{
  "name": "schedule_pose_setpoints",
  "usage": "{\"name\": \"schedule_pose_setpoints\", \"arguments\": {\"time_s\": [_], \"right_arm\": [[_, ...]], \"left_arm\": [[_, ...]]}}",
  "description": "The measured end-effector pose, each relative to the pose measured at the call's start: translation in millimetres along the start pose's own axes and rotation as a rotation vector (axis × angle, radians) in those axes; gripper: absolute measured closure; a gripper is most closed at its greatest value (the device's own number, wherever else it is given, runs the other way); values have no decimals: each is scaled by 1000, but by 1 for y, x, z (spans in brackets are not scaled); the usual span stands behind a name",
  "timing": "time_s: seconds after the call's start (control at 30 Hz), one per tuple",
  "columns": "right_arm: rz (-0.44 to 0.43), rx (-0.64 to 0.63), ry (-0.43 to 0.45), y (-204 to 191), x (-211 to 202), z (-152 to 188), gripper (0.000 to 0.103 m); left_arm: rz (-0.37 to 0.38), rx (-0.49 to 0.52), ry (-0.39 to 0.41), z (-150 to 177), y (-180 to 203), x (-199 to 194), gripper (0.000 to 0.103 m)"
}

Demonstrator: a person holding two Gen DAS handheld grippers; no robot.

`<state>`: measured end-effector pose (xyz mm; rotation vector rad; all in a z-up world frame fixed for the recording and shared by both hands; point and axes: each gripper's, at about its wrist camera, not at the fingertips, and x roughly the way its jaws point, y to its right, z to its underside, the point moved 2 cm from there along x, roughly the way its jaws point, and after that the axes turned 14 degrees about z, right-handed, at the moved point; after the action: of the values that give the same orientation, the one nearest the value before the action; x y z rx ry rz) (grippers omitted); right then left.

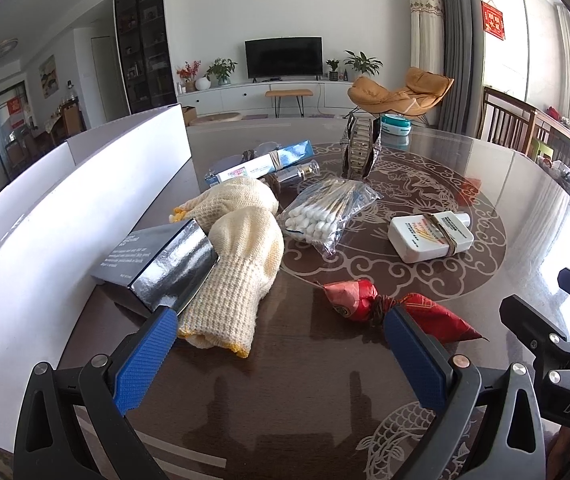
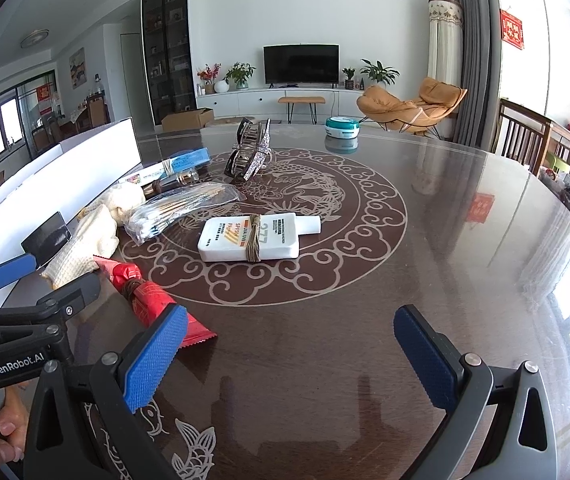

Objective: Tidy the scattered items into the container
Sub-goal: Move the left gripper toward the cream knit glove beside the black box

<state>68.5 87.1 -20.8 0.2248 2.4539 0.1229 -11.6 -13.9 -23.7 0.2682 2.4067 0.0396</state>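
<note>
Left wrist view: low over table (image 1: 485, 208), close, facing the television (image 1: 283, 57). Right wrist view: just beside it to the right, same heading. Shared: white bottle (image 1: 431, 236) (image 2: 259, 237), red tube (image 1: 397, 306) (image 2: 153, 300) (nearest both lenses).

Home living room: TV (image 1: 283, 57), orange lounge chair (image 1: 401, 94), houseplants (image 1: 221, 69), dining table (image 2: 465, 280).

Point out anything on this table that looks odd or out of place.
Nothing is spilled or broken. The oddity is the binding: the white bottle, the red packet and the blue tube box each have cord wound around their middle. Both gloves lie crumpled.
</note>
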Motion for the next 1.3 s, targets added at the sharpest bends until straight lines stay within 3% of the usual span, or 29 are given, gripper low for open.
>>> {"name": "schedule_pose_setpoints", "arguments": {"time_s": [0.57, 0.93, 1.1, 1.3], "right_arm": [[-72, -157, -35, -26, 4, 7, 0], [-228, -346, -177, -59, 24, 14, 0], [-271, -362, -207, -73, 39, 3, 0], [-309, -395, -184, -99, 59, -17, 0]], "left_arm": [[-21, -12, -118, 18, -19, -1, 0], [-1, -60, -190, 41, -41, -6, 0], [12, -81, -203, 44, -46, -5, 0], [15, -100, -227, 35, -56, 3, 0]]}}
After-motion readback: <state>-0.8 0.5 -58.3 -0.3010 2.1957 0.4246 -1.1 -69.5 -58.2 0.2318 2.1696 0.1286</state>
